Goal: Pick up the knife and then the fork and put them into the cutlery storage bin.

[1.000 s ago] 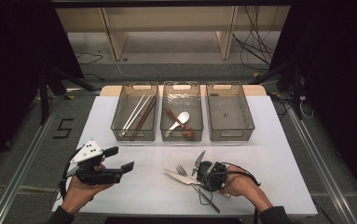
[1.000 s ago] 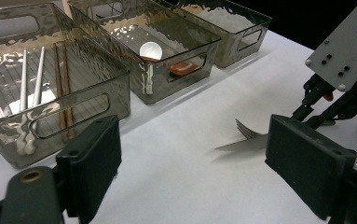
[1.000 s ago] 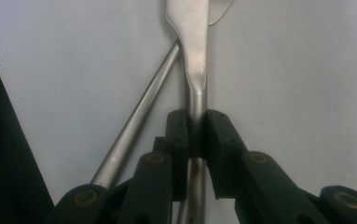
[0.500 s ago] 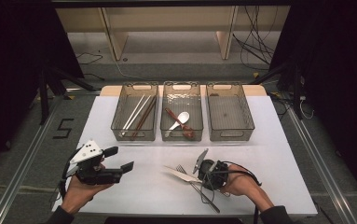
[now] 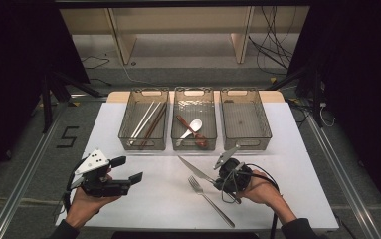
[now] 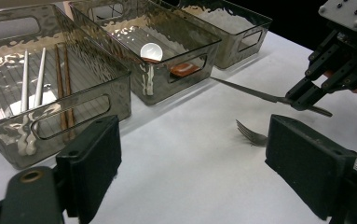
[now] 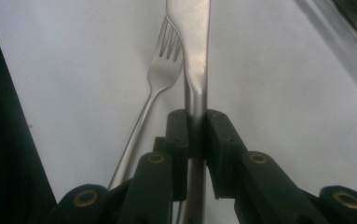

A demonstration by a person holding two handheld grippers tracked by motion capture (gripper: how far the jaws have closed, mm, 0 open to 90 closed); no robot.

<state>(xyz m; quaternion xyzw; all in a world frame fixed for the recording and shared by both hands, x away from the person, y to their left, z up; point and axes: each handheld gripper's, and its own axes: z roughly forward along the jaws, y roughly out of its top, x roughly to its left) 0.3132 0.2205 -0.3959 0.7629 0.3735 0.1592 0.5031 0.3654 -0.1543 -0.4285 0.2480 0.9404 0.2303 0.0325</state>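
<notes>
A steel table knife [image 5: 195, 170] hangs just above the white table, its blade pointing toward the bins. My right gripper [image 5: 217, 180] is shut on its handle. In the right gripper view the pads [image 7: 218, 140] squeeze the knife [image 7: 195, 46] with the fork [image 7: 160, 74] lying below on the left. The fork [image 5: 210, 200] rests flat on the table near the front. My left gripper [image 5: 128, 169] is held at the front left, open, nothing between its jaws. From the left gripper view the knife [image 6: 255, 93] sticks out of the right gripper [image 6: 302, 100] above the fork [image 6: 251, 135].
Three smoky clear bins stand in a row at the back. The left bin [image 5: 143, 145] holds white and brown chopsticks [image 5: 148, 119]. The middle bin [image 5: 194, 147] holds a white spoon [image 5: 190, 128] and a brown one. The right bin [image 5: 245, 145] has nothing in it.
My right gripper has risen and moved toward the bins with the knife, lifting it off the table away from the fork. The left gripper has stayed put.
</notes>
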